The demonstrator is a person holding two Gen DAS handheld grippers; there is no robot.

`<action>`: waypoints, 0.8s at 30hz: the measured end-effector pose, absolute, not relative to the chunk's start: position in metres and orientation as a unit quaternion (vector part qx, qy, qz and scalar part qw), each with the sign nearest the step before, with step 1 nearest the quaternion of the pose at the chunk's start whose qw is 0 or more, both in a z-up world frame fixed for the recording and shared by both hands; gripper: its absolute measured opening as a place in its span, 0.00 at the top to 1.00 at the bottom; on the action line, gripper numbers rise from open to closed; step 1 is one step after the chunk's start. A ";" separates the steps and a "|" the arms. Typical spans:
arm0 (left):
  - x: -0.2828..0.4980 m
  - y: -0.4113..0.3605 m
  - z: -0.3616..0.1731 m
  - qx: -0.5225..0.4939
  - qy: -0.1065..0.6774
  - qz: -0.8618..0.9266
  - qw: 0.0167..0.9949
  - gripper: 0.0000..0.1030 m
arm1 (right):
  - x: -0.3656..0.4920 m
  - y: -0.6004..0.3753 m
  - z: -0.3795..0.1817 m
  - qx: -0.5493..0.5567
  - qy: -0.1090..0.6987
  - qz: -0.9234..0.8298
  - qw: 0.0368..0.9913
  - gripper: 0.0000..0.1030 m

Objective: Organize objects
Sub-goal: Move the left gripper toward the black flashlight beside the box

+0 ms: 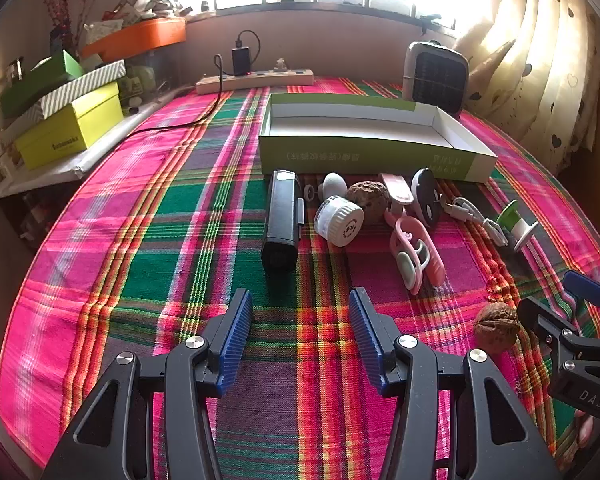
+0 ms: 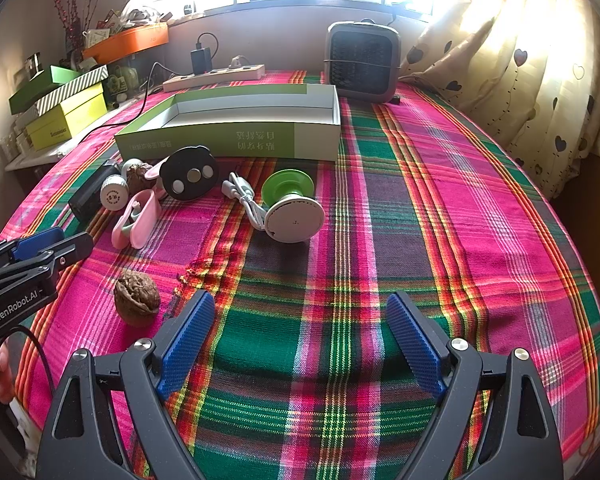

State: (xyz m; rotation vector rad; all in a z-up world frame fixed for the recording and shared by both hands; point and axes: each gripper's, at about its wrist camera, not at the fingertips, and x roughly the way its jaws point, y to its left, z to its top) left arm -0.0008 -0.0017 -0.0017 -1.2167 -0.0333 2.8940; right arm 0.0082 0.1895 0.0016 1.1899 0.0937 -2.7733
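An open green and white box (image 1: 364, 152) (image 2: 228, 140) lies on the plaid cloth. In front of it lie a black torch (image 1: 282, 220), a white jar (image 1: 339, 220), a walnut (image 1: 369, 199), pink clips (image 1: 416, 256) (image 2: 136, 218), a black disc (image 2: 189, 174), a white cable (image 2: 246, 200) and a green and white fan (image 2: 290, 206). A second walnut (image 1: 495, 327) (image 2: 137, 298) lies apart, near both grippers. My left gripper (image 1: 300, 312) is open and empty, just short of the torch. My right gripper (image 2: 300, 312) is open and empty over bare cloth.
Stacked green and yellow boxes (image 1: 70, 120) and an orange tray (image 1: 136, 38) stand on a shelf at the left. A power strip (image 1: 256, 78) and a small heater (image 1: 436, 74) (image 2: 362, 62) stand at the back. Curtains (image 2: 520, 60) hang at the right.
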 end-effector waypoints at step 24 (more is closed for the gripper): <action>-0.013 -0.013 0.002 -0.412 0.005 0.911 0.024 0.53 | -0.008 0.192 0.004 0.420 0.052 -0.902 0.088 0.15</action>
